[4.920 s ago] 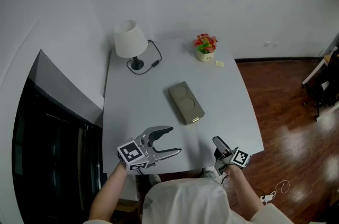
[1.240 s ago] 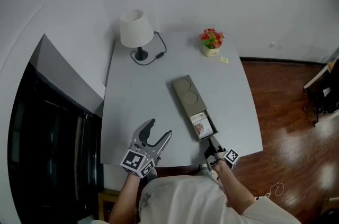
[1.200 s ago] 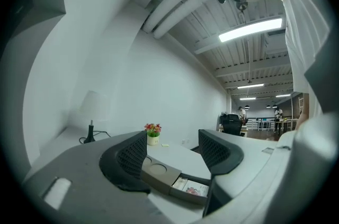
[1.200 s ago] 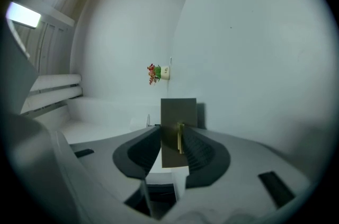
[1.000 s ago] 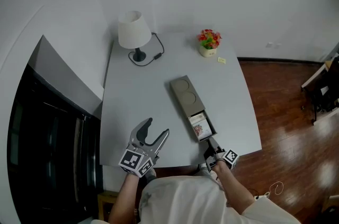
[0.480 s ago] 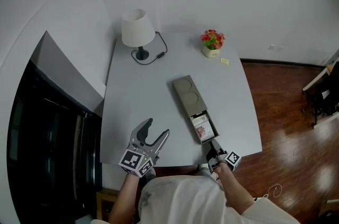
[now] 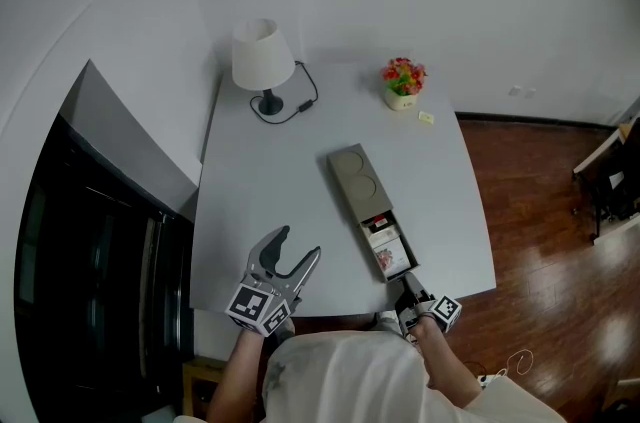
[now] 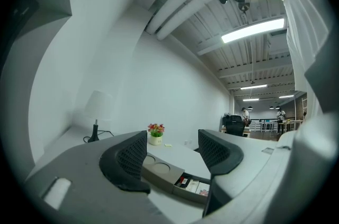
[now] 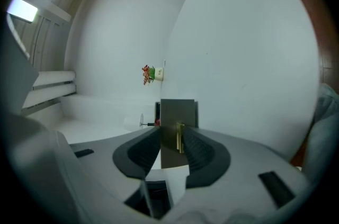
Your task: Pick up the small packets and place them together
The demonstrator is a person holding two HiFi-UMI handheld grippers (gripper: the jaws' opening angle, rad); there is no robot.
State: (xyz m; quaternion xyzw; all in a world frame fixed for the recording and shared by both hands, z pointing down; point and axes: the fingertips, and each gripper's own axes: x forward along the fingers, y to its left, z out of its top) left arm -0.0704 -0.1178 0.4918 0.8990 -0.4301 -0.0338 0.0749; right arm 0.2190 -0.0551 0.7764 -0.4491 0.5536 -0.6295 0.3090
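Right gripper [image 9: 178, 138]: jaws clenched on gold handle [image 9: 180, 137] of drawer [image 7: 398, 271]. Drawer open at near end of grey box [image 7: 352, 183], close to near right edge of bench [image 7: 250, 181]. Packets [image 7: 388, 249] lie inside drawer, side by side. Left gripper [image 7: 299, 245]: jaws released, nothing between them, over near left of bench, well apart from box. Far end of bench: lamp [image 7: 262, 61] at left, flower pot [image 7: 403, 83] at right.

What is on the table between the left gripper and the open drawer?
Nothing: in the head view, only bare table separates the left gripper from the drawer.
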